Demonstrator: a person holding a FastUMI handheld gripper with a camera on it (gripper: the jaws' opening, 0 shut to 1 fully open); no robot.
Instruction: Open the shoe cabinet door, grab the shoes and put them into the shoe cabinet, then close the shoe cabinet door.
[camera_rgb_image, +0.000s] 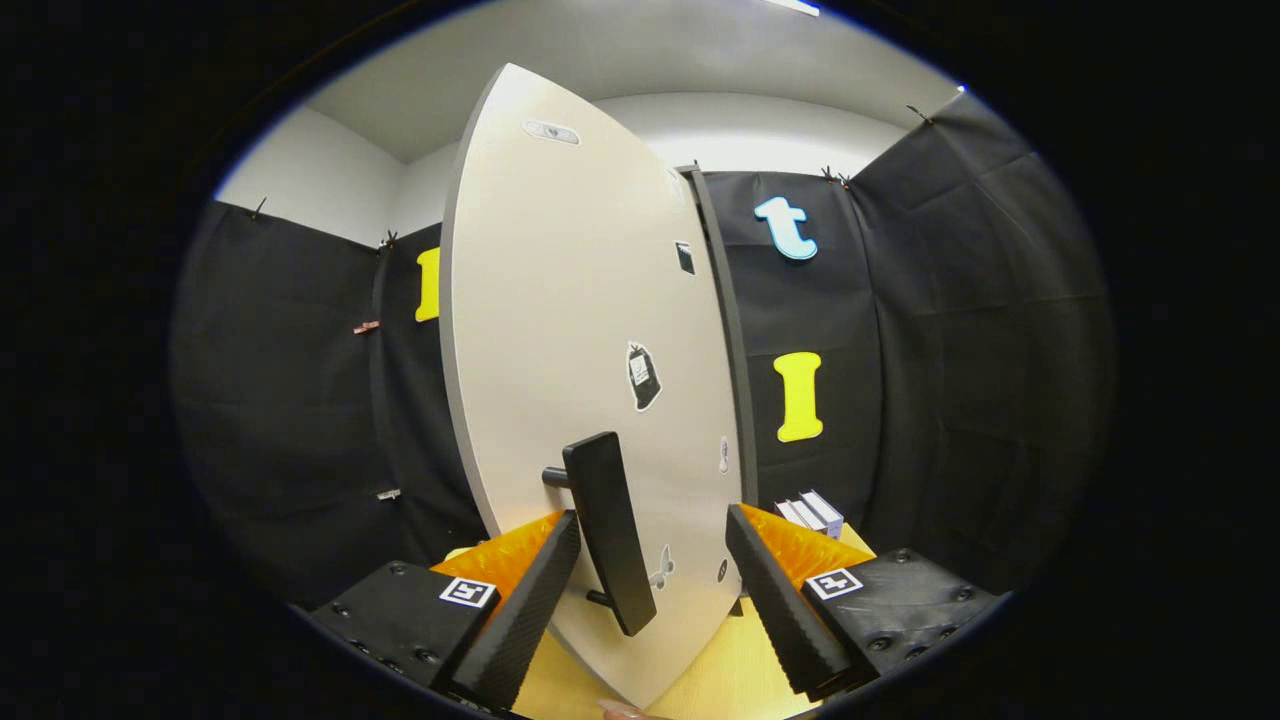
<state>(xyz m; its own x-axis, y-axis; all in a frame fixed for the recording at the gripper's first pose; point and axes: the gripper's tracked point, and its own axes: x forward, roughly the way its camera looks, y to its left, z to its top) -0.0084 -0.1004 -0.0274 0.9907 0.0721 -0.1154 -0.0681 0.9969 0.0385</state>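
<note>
Facing the shoe cabinet door (580, 330), we see our tongs (650, 590) spread wide, with the door's dark bar handle (608, 530) standing between the two fingers. The handle sits nearer the left finger, just beside its tip, while a clear gap separates it from the right finger; neither finger presses on it. The pale door stands upright and swung at an angle toward us, its outer face carrying a few small stickers (643, 376) and its dark edge (725, 340) visible along the right side. The handle is fixed to the door by two short posts and runs nearly vertical, tilted slightly. Beneath the door and the tongs lies a light wood worktop (730, 680). Beyond the right finger, near the booth's black cloth wall (950, 330), we make out a small white box (812, 512) resting on that surface. White room walls and ceiling show above the cloth.
</note>
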